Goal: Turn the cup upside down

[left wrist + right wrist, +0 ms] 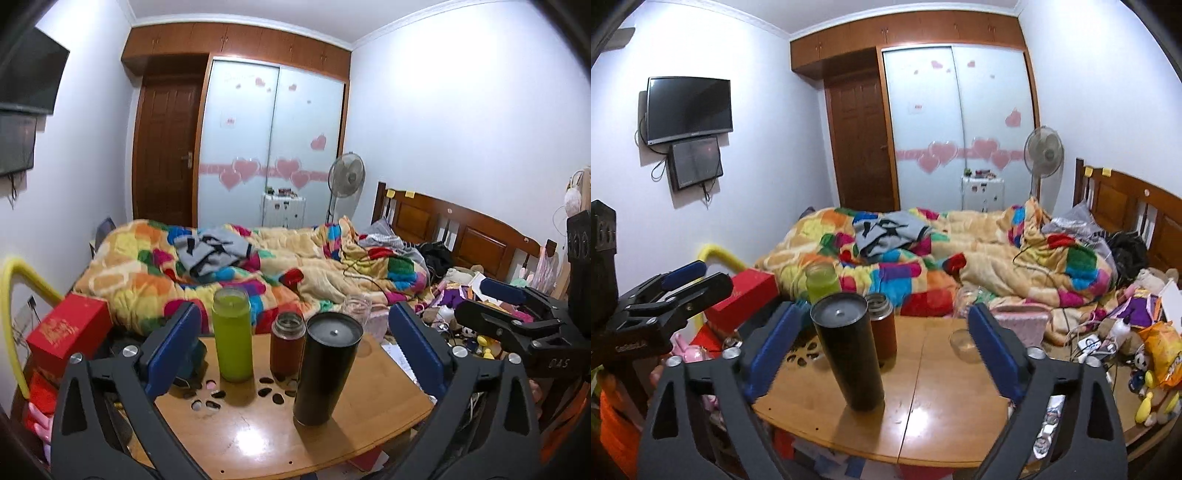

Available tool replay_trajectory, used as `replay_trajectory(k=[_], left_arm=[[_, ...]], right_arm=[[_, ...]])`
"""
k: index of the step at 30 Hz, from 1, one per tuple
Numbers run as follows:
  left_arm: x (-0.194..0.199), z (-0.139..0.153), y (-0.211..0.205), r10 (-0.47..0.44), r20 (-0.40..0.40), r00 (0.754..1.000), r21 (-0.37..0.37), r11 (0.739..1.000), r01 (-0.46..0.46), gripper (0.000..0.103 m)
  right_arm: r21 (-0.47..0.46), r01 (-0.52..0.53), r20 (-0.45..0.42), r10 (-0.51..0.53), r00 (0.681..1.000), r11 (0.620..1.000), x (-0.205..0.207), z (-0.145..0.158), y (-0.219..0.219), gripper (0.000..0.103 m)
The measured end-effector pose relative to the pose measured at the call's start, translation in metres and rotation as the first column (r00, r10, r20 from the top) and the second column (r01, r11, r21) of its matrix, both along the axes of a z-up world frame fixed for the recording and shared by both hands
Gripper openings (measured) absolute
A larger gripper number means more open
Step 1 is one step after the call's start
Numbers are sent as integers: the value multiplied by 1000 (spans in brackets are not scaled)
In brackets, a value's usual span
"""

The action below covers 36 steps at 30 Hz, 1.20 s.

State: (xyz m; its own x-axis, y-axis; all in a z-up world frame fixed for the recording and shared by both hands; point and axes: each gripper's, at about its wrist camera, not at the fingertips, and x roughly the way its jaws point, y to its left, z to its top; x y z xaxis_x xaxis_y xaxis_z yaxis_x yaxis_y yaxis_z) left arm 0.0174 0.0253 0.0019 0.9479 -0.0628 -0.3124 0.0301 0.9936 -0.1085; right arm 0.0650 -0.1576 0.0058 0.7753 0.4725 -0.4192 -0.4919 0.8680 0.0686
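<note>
A tall black cup (325,369) stands on the wooden table (258,435) with its flat base up; it also shows in the right wrist view (849,350). My left gripper (295,350) is open and empty, its blue pads on either side of the cups, held back from them. My right gripper (882,350) is open and empty, with the black cup between its pads but apart from them. The right gripper also shows at the right of the left wrist view (495,302). The left gripper shows at the left of the right wrist view (690,280).
A green bottle (232,336), a brown flask (287,343) and a clear glass cup (356,310) stand behind the black cup. A red box (66,332) lies left of the table. A bed with a colourful quilt (258,266) lies beyond. Clutter (1137,332) lies to the right.
</note>
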Motion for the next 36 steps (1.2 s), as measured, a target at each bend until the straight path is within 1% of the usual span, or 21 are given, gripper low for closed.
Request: replay_trajectory(k=[1, 4, 7, 11, 15, 20, 27, 36], left_arm=[[-2, 1, -1, 3, 8, 1000, 4, 1000, -3, 103], [-3, 2, -7, 11, 18, 1000, 15, 1000, -11, 103], [-3, 0, -10, 31, 20, 999, 24, 999, -31, 103], [-7, -1, -11, 24, 26, 999, 18, 1000, -24, 103], [-10, 1, -15, 31, 43, 999, 37, 999, -32, 103], [-12, 1, -20, 29, 57, 998, 63, 997, -32, 103], [-11, 2, -22, 20, 61, 998, 59, 998, -24, 103], [-11, 3, -18, 32, 59, 998, 52, 998, -35, 103]], right_arm=[[3, 7, 14, -7, 1000, 1000, -3, 2, 0, 103], [1, 19, 43, -19, 999, 1000, -8, 8, -1, 103], [2, 25, 53, -25, 998, 1000, -10, 10, 0, 103], [11, 36, 63, -36, 997, 999, -12, 11, -1, 103], [8, 45, 72, -46, 996, 999, -13, 9, -3, 103], [13, 44, 67, -45, 997, 999, -12, 9, -4, 103], [13, 44, 74, -45, 996, 999, -13, 9, -3, 103], [13, 45, 74, -46, 996, 999, -14, 10, -3, 103]])
